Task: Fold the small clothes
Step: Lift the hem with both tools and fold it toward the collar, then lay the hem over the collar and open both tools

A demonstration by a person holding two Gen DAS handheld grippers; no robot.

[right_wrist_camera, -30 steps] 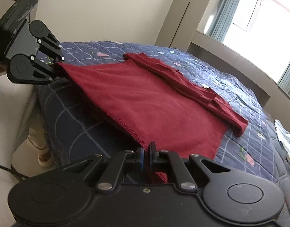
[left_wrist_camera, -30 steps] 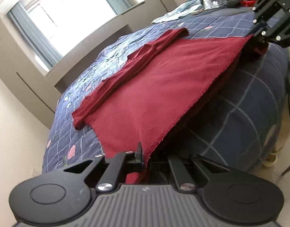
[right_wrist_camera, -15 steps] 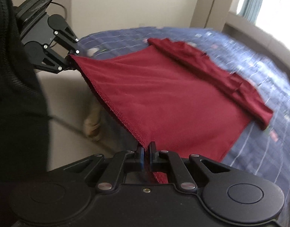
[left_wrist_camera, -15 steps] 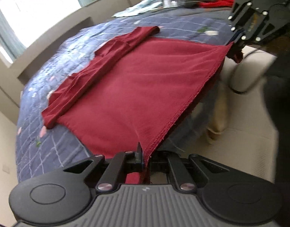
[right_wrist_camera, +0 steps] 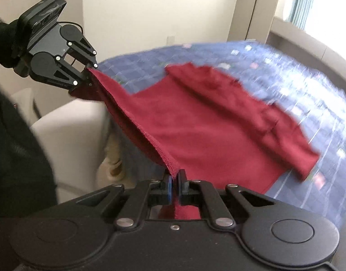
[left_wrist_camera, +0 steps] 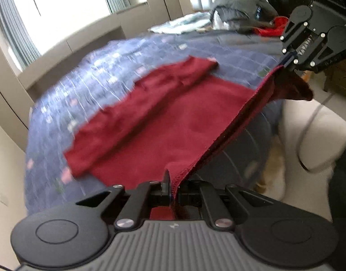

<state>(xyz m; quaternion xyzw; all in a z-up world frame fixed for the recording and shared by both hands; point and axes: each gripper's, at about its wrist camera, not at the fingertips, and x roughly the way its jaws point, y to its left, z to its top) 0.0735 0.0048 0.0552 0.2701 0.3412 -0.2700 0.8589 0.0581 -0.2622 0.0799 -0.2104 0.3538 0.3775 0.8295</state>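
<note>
A dark red garment [left_wrist_camera: 173,122] [right_wrist_camera: 209,131] lies on the blue checked bedspread [left_wrist_camera: 87,85] [right_wrist_camera: 285,72], its sleeves folded in along the far side. Its stitched near hem is stretched taut in the air between both grippers. My left gripper [left_wrist_camera: 173,180] is shut on one hem corner; in the right wrist view it appears at upper left [right_wrist_camera: 89,74]. My right gripper [right_wrist_camera: 174,177] is shut on the other corner, and the left wrist view shows it at upper right [left_wrist_camera: 285,62]. A short flap of cloth hangs below each grip.
A pile of grey and red clothes [left_wrist_camera: 245,6] sits at the far end of the bed, with a pale patterned cloth [left_wrist_camera: 182,24] beside it. A window ledge [left_wrist_camera: 82,43] runs along the bed's far side. A beige cushioned seat [right_wrist_camera: 69,135] and a person's dark sleeve [right_wrist_camera: 12,149] are near the bed's edge.
Both grippers have risen, lifting the near hem off the bed's edge. The garment's front half now hangs in the air while its far part stays on the bedspread.
</note>
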